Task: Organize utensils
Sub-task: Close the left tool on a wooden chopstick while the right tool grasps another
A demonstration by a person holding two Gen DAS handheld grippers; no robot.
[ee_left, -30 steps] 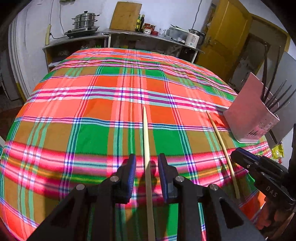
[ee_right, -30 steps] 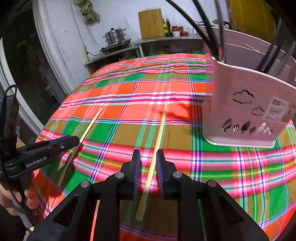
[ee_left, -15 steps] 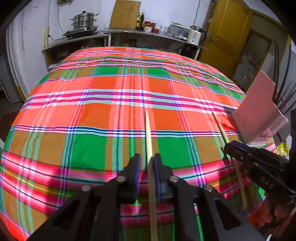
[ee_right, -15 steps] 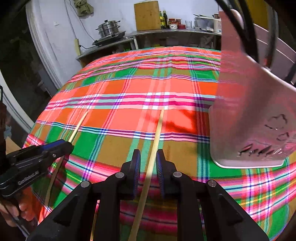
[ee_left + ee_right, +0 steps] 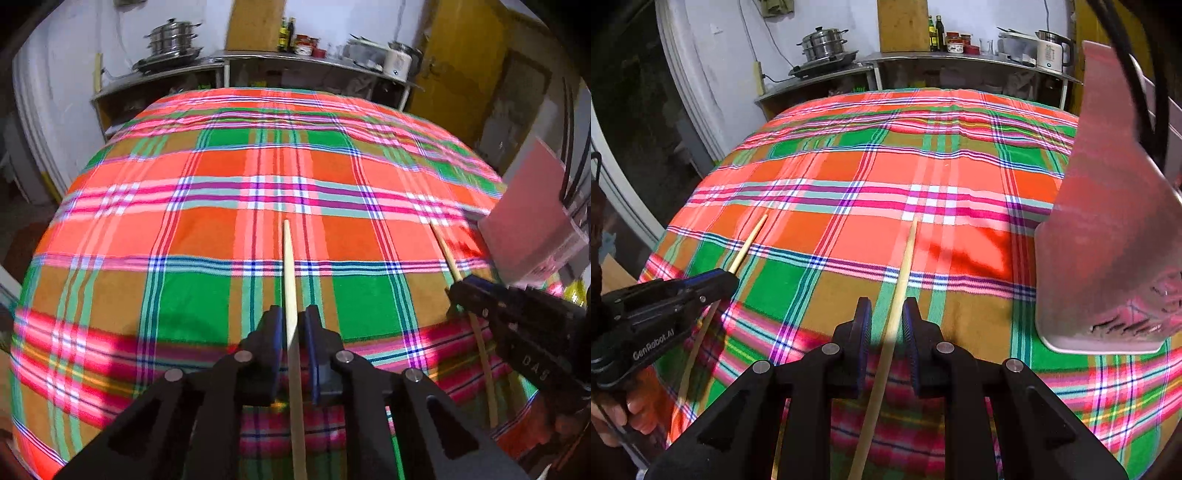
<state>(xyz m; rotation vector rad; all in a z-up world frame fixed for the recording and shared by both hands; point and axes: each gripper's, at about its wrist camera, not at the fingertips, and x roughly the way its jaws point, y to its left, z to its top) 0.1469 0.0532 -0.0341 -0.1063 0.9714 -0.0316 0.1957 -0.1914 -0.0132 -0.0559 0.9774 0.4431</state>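
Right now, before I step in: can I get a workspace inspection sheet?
Surface: table under a plaid tablecloth, flat.
Job's things: left chopstick and right chopstick lie apart on the cloth; the pink holder is upright at the right edge, with dark utensils already in it.
Clutter: nothing seen on the cloth.
Grippers: left claw has just been closing with the left chopstick between its jaws; firm grip unclear. Right claw is open, straddling the right chopstick with gaps on both sides.
Cables: wall cord, away from the table.
Surroundings: counter with steamer pot and kettle; yellow door.
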